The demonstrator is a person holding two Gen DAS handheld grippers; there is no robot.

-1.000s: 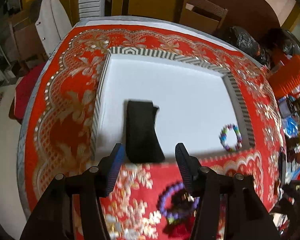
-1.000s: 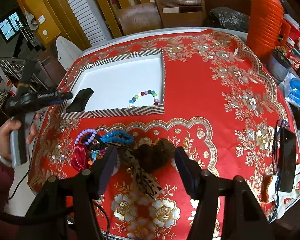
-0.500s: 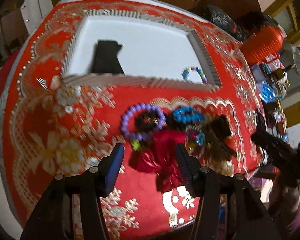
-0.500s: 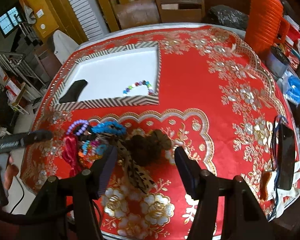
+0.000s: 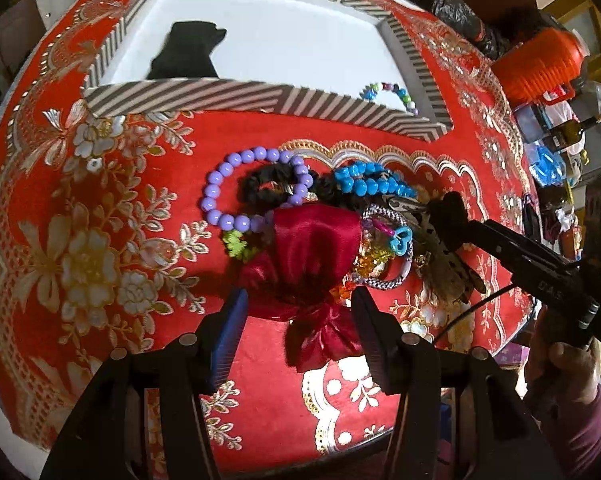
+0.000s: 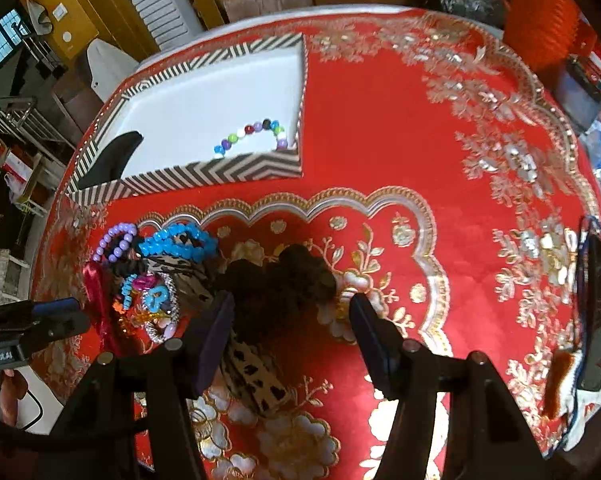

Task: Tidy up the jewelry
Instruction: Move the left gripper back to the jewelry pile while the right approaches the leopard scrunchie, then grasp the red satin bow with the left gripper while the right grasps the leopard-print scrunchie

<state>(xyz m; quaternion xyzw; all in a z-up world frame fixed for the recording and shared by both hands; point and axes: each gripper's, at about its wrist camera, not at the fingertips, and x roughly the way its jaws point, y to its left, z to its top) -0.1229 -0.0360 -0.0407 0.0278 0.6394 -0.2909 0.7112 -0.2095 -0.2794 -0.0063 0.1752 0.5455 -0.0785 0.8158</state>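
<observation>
Red satin bow (image 5: 314,248) between open left gripper (image 5: 298,312) jaws.

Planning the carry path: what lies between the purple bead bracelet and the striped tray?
Only bare red patterned tablecloth lies between the purple bead bracelet and the striped tray; the left wrist view shows it clearest.

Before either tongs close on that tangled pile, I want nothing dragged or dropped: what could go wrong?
1. The left tongs straddle the red satin bow, which overlaps the purple bead bracelet; lifting may drag it.
2. The right tongs straddle the dark scrunchie lying on the leopard-print band; both might lift.
</observation>
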